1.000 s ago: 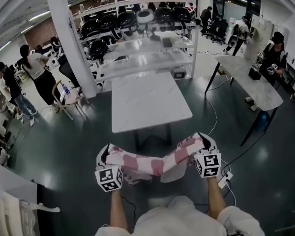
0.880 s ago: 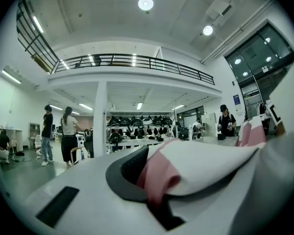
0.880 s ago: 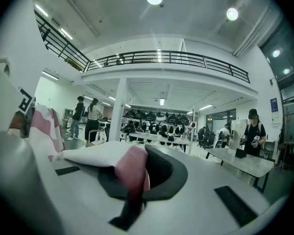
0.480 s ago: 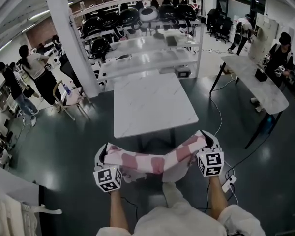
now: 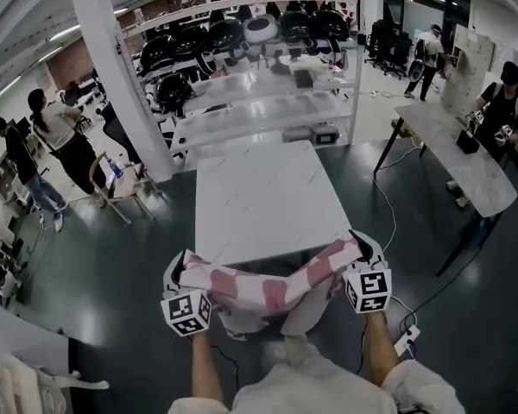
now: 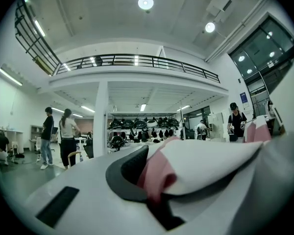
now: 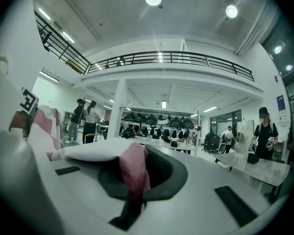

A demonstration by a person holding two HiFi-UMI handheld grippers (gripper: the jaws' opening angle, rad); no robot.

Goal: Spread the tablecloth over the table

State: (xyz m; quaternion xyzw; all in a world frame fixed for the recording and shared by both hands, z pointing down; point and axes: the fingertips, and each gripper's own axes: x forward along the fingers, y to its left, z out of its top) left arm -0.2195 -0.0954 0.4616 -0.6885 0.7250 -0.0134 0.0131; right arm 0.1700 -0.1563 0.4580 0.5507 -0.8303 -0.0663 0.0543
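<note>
A pink-and-white checked tablecloth [image 5: 272,287] hangs bunched between my two grippers, just in front of the near edge of a white marble-topped table [image 5: 268,197]. My left gripper [image 5: 178,268] is shut on the cloth's left end, where a pink fold [image 6: 159,173] sits pinched in its jaws. My right gripper [image 5: 363,247] is shut on the right end of the tablecloth [image 7: 132,173]. Both grippers point level toward the table. The cloth sags in the middle below my hands.
A tall white pillar [image 5: 116,76] and a chair [image 5: 116,179] stand left of the table. Shelving with black helmets [image 5: 242,41] lies beyond it. Another long table [image 5: 466,158] is at the right, with a person [image 5: 501,106] beside it. Several people stand at left. Cables and a power strip [image 5: 406,339] lie on the floor.
I have moved forward with both grippers and the cloth. The table's near edge, well ahead a second ago, now sits just past the cloth.
</note>
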